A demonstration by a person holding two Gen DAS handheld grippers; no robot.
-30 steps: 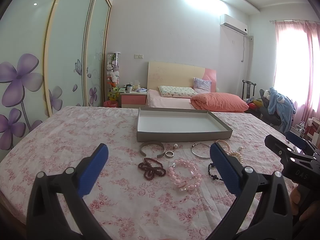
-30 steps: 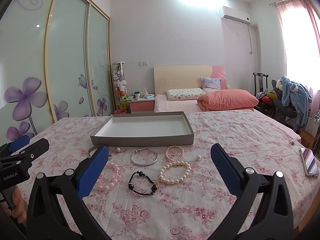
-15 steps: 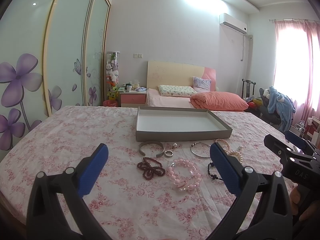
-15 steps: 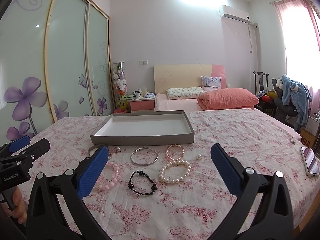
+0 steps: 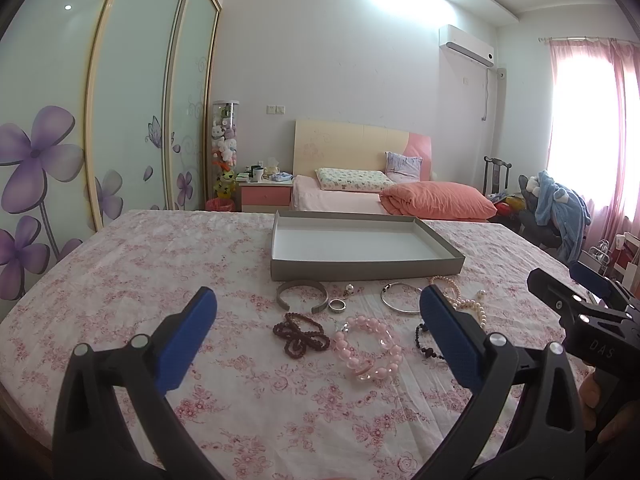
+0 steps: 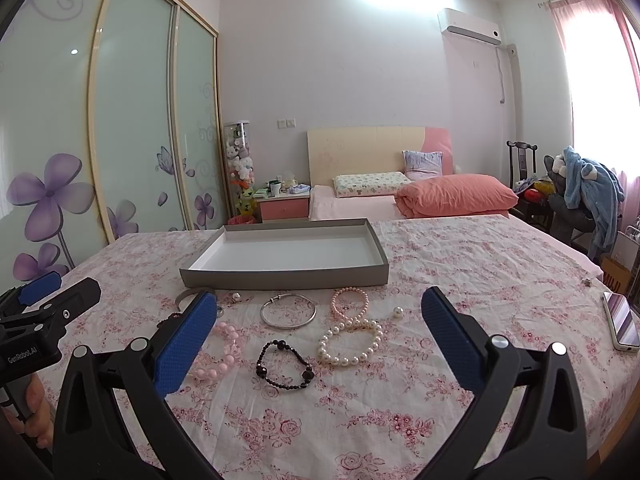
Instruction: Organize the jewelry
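Note:
A shallow grey tray (image 5: 366, 270) (image 6: 280, 278) with a white, bare inside lies on the floral cloth. In front of it lie a silver cuff (image 5: 301, 290), a ring (image 5: 337, 305), a dark red bead string (image 5: 301, 334), a pink bead bracelet (image 5: 370, 343), a silver bangle (image 6: 288, 315), a black bead bracelet (image 6: 285, 365), a white pearl bracelet (image 6: 350, 342), a pink pearl bracelet (image 6: 349, 301) and loose pearls. My left gripper (image 5: 318, 338) hangs open above the dark red beads. My right gripper (image 6: 320, 340) is open above the black and pearl bracelets.
A phone (image 6: 621, 320) lies near the cloth's right edge. Behind the table stand a bed (image 5: 360, 196), a nightstand (image 5: 266, 196) and sliding wardrobe doors (image 5: 120, 100). A chair with blue clothing (image 6: 588, 196) is at the right. A hand holds each gripper's handle.
Both views have shifted only slightly; the jewelry and tray have stayed in place and both grippers remain open.

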